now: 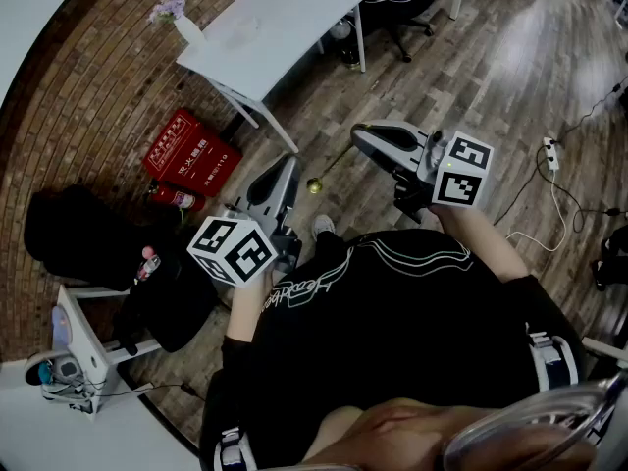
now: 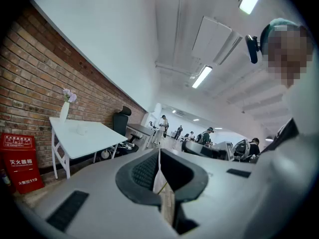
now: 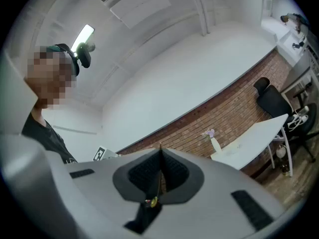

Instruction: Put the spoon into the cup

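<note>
Two closed tools: left tool (image 1: pixel 284 169) empty; right tool (image 1: pixel 358 139) clamps the spoon (image 1: pixel 315 184), whole only in head view.

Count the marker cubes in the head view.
2. One cube sits on the left gripper, lower left of centre; the other cube on the right gripper, right of centre. None seems hidden.

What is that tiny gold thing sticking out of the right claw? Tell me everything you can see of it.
It is a spoon: slim, gold-coloured, metal by its shine, with a small round bowl and a thin straight handle. The right claw is shut on the handle's end, so the spoon slants out in mid-air above the wooden floor, bowl outermost, close to the left claw but seemingly not touching it.
</note>
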`<state>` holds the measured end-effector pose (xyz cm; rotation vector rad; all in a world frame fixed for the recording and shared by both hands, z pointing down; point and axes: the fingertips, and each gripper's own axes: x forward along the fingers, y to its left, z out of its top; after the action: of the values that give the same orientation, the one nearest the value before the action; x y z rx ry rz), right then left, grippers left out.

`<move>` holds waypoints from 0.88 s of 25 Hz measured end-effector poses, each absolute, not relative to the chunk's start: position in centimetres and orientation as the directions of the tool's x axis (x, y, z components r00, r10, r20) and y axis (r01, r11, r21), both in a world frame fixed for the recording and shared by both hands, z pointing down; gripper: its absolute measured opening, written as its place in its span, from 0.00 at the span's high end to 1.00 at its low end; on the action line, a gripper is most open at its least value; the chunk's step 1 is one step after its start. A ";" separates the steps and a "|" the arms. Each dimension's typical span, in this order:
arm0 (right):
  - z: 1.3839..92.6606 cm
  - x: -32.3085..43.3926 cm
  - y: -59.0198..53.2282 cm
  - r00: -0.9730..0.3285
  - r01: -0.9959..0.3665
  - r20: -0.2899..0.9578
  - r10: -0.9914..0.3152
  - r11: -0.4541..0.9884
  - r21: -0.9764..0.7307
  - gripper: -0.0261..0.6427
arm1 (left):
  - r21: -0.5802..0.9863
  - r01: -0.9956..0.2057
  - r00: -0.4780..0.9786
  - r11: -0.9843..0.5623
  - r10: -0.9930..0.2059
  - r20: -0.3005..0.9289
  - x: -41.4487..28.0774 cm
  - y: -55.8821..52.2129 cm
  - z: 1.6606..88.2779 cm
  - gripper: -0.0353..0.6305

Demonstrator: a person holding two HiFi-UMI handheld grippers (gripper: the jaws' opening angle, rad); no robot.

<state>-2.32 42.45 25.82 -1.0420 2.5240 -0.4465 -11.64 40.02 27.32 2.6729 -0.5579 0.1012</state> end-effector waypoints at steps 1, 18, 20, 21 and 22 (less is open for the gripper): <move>25.7 -2.3 42.5 -0.655 -0.606 -0.217 -0.724 0.675 -0.421 0.96 | 0.376 -0.395 0.919 -0.838 -0.365 0.152 -11.6 40.1 27.2 0.93; 27.6 -1.0 43.1 -0.631 -0.634 -0.166 -0.758 0.627 -0.452 0.96 | 0.433 -0.367 0.930 -0.823 -0.323 0.174 -10.5 40.2 29.3 0.93; 28.2 -0.9 42.7 -0.627 -0.633 -0.166 -0.761 0.622 -0.462 0.96 | 0.438 -0.369 0.929 -0.820 -0.325 0.176 -10.5 39.8 29.9 0.93; 28.6 -0.8 42.5 -0.624 -0.633 -0.165 -0.764 0.618 -0.467 0.96 | 0.440 -0.370 0.929 -0.818 -0.325 0.178 -10.4 39.6 30.2 0.93; 28.9 -0.7 42.3 -0.622 -0.632 -0.165 -0.765 0.615 -0.472 0.96 | 0.443 -0.371 0.929 -0.816 -0.325 0.180 -10.3 39.4 30.5 0.93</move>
<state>-0.69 42.26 28.93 -1.1219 2.4915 -0.5313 -10.33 39.38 30.50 2.6021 -0.4998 0.1315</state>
